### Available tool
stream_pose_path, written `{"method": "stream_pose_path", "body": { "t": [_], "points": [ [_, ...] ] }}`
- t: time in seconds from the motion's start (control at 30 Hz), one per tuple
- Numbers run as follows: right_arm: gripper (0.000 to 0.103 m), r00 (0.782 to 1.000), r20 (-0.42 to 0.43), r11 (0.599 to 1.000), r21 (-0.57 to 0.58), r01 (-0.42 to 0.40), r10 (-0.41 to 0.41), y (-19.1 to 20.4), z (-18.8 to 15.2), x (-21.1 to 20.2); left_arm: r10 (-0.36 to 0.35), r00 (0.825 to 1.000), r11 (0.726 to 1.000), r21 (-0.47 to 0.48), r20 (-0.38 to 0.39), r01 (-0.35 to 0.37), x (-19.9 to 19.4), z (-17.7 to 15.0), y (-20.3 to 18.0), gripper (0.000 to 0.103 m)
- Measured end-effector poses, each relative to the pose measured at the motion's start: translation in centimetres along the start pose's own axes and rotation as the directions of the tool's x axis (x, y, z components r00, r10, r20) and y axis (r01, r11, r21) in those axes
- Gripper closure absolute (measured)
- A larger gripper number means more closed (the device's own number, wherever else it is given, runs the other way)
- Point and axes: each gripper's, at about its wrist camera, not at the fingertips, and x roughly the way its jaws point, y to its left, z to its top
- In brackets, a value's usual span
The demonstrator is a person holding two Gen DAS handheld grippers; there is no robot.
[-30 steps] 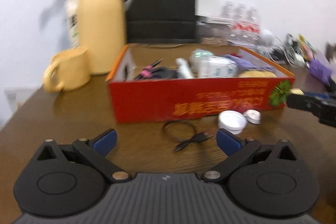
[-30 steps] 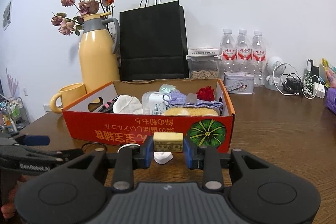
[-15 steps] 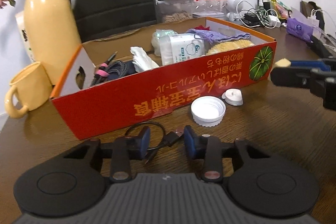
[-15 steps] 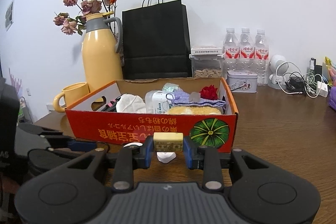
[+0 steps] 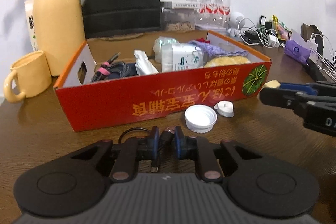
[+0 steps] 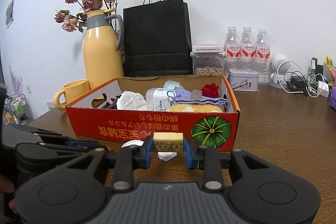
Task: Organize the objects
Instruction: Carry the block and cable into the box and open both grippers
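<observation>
The left gripper point(image 5: 166, 141), angled downward at the dark wooden table point(image 5: 262, 140), is clenched on the thin black cable point(image 5: 168, 134) lying just before the red cardboard box point(image 5: 147, 100). The right gripper point(image 6: 168, 148), held low in front of that box, grasps a small cream rectangular eraser point(image 6: 168, 139). A white screw cap point(image 5: 200, 118) lies beside the box; a yellow jug point(image 6: 100, 51) and black paper bag point(image 6: 157, 39) stand behind, against the white wall.

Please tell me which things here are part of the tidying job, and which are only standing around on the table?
Part of the job:
- red box
- black cable, in the left hand-held gripper
- eraser, in the right hand-held gripper
- white cap
- small white lid

Only standing around:
- yellow jug
- yellow mug
- black bag
- water bottles
</observation>
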Motion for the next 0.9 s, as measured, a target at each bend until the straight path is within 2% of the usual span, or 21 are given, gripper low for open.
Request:
{"method": "stream_pose_path", "body": {
  "t": [0.07, 0.3, 0.53, 0.63, 0.9],
  "points": [
    [0.074, 1.0, 0.0, 1.0, 0.0, -0.001, 0.001, 0.0, 0.0, 0.0, 0.028, 0.999, 1.0, 0.004, 0.027, -0.028, -0.7, -0.1, -0.3, 0.087],
    [0.074, 1.0, 0.01, 1.0, 0.0, -0.004, 0.004, 0.0, 0.1, -0.1, 0.061, 0.989, 0.998, -0.032, 0.137, -0.057, -3.8, 0.6, -1.1, 0.087],
    [0.074, 0.998, 0.071, 0.999, -0.054, 0.006, -0.002, 0.5, 3.0, -0.3, 0.079, 0.97, 0.996, -0.066, 0.228, -0.065, -5.2, 4.6, -1.3, 0.087],
    [0.074, 0.994, 0.103, 0.995, -0.088, 0.039, -0.03, 0.7, 5.0, 0.4, 0.093, 0.961, 0.994, -0.087, 0.26, -0.073, -4.9, 6.7, -1.1, 0.087],
    [0.074, 0.992, 0.121, 0.998, -0.037, 0.051, -0.046, -0.3, 8.8, 5.1, 0.142, 0.951, 0.98, -0.171, 0.273, -0.097, -1.5, 9.9, 0.4, 0.087]
  ]
}}
